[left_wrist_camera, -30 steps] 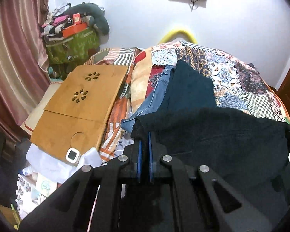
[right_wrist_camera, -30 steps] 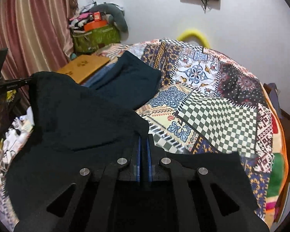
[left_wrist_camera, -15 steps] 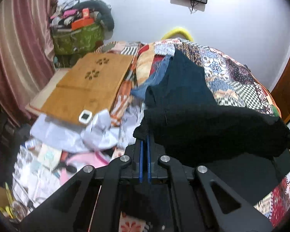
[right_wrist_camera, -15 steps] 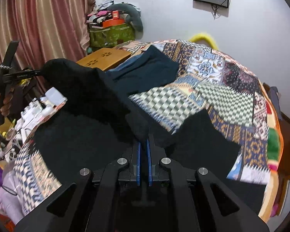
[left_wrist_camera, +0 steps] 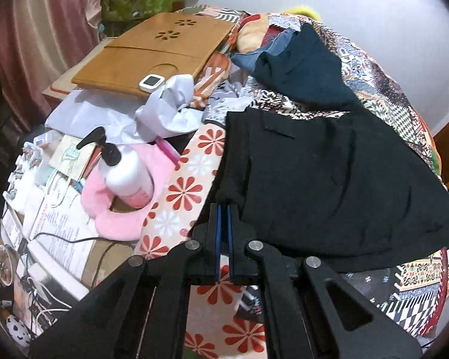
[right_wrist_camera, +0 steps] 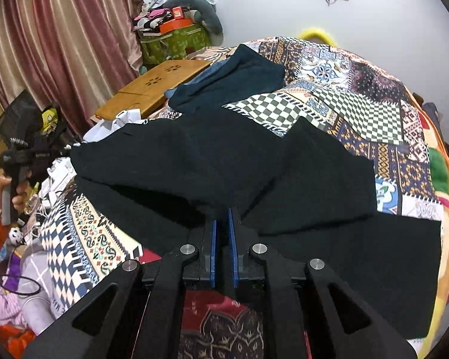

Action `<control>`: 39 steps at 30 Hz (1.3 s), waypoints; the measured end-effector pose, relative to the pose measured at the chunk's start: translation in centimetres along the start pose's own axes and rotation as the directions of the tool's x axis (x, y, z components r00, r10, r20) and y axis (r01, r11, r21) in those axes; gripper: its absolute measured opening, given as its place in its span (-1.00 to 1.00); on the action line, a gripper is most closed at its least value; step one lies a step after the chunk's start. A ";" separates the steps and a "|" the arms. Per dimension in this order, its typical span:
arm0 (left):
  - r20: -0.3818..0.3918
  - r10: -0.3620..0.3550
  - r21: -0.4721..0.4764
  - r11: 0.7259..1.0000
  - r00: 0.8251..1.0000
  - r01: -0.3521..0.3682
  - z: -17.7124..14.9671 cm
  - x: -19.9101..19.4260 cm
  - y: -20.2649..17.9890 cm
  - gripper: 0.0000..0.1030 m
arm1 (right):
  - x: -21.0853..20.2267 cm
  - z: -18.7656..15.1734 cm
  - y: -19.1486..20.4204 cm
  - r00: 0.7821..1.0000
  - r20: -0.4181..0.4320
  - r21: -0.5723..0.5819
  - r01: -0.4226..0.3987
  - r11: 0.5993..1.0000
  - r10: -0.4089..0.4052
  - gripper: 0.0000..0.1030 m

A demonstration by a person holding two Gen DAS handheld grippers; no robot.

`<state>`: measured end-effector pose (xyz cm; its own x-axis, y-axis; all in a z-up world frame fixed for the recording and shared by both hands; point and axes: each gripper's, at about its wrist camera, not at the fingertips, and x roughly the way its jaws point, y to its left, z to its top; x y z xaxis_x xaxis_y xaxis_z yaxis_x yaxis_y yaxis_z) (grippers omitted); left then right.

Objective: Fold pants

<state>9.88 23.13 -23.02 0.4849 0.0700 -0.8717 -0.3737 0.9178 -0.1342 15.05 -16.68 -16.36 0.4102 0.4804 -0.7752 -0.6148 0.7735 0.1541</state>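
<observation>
The black pants (left_wrist_camera: 323,179) lie spread on the patchwork bedspread (right_wrist_camera: 359,101), folded over themselves with the upper layer toward the bed's near edge. My left gripper (left_wrist_camera: 223,209) is shut on the near left corner of the pants. My right gripper (right_wrist_camera: 222,224) is shut on a black fold at the pants' near edge (right_wrist_camera: 212,179), with a thin gap showing between its blue pads (right_wrist_camera: 233,257). The left gripper and the hand holding it show at the far left of the right wrist view (right_wrist_camera: 18,161).
A dark teal garment (left_wrist_camera: 308,62) over blue jeans (left_wrist_camera: 263,51) lies at the back of the bed. A wooden lap desk (left_wrist_camera: 155,48), crumpled white paper (left_wrist_camera: 170,107), a pump bottle (left_wrist_camera: 125,173) on a pink pillow and cluttered papers sit left.
Both grippers have come down and toward the bed's near edge, laying the lifted pants flat on the bed in a fold. The cameras now look down at the spread fabric.
</observation>
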 end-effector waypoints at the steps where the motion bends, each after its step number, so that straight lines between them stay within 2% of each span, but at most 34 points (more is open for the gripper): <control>1: 0.008 0.013 0.006 1.000 1.000 -0.013 0.0 -0.2 0.0 -0.96 | -0.4 -0.1 -0.1 1.000 0.001 0.003 -0.005 1.000 0.005 -0.85; 4: 0.052 0.031 0.040 0.999 0.998 -0.034 0.7 -1.6 -0.7 -0.93 | -1.9 -0.2 -0.4 1.000 0.018 -0.003 0.020 1.000 -0.020 -0.85; 7: 0.095 0.019 0.062 0.998 0.995 -0.025 2.1 -2.9 -1.7 -0.75 | -3.5 0.3 -1.7 0.998 0.042 0.018 0.041 0.999 -0.042 -0.85; 10: 0.131 0.004 0.085 0.996 0.991 -0.016 3.6 -3.8 -3.2 -0.43 | -4.3 1.5 -3.0 0.996 0.068 0.048 0.060 0.997 -0.063 -0.81; 12: 0.150 -0.012 0.101 0.995 0.989 -0.003 4.4 -4.1 -4.4 -0.10 | -4.3 2.5 -3.9 0.994 0.079 0.066 0.071 0.995 -0.076 -0.64; 13: 0.157 -0.018 0.110 0.994 0.987 0.001 4.8 -4.2 -4.9 -0.02 | -4.2 3.0 -4.4 0.993 0.082 0.075 0.076 0.994 -0.082 -0.57; 15: 0.168 -0.028 0.132 0.991 0.985 0.005 5.8 -4.0 -6.4 0.25 | -3.7 3.9 -5.2 0.993 0.086 0.088 0.077 0.993 -0.084 -0.28; 17: 0.168 -0.031 0.144 0.990 0.985 0.007 6.6 -3.4 -7.6 0.37 | -2.8 4.9 -5.9 0.993 0.085 0.084 0.076 0.994 -0.083 -0.15; 21: 0.147 -0.025 0.156 0.988 0.989 0.002 8.3 -1.3 -9.8 0.44 | 0.5 6.8 -7.3 0.994 0.042 0.077 0.093 0.993 -0.097 -0.13; 27: 0.104 -0.014 0.206 0.979 0.995 -0.008 9.9 2.7 -12.5 0.60 | 5.6 8.8 -9.6 0.998 -0.031 0.109 0.063 0.992 -0.060 -0.11; 33: 0.029 -0.016 0.246 0.969 0.999 0.008 11.0 6.8 -14.4 0.60 | 11.7 10.4 -13.0 0.993 -0.097 0.146 0.077 0.986 -0.063 -0.11; 39: -0.003 -0.021 0.272 0.962 1.000 0.021 11.1 8.9 -15.5 0.60 | 16.0 12.1 -15.2 0.989 -0.142 0.203 0.058 0.978 -0.029 -0.11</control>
<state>28.77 13.90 -23.48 0.4903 0.0499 -0.8701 -0.1349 0.9907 -0.0192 39.11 -15.74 -23.72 0.3280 0.3940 -0.8586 -0.4406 0.8678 0.2299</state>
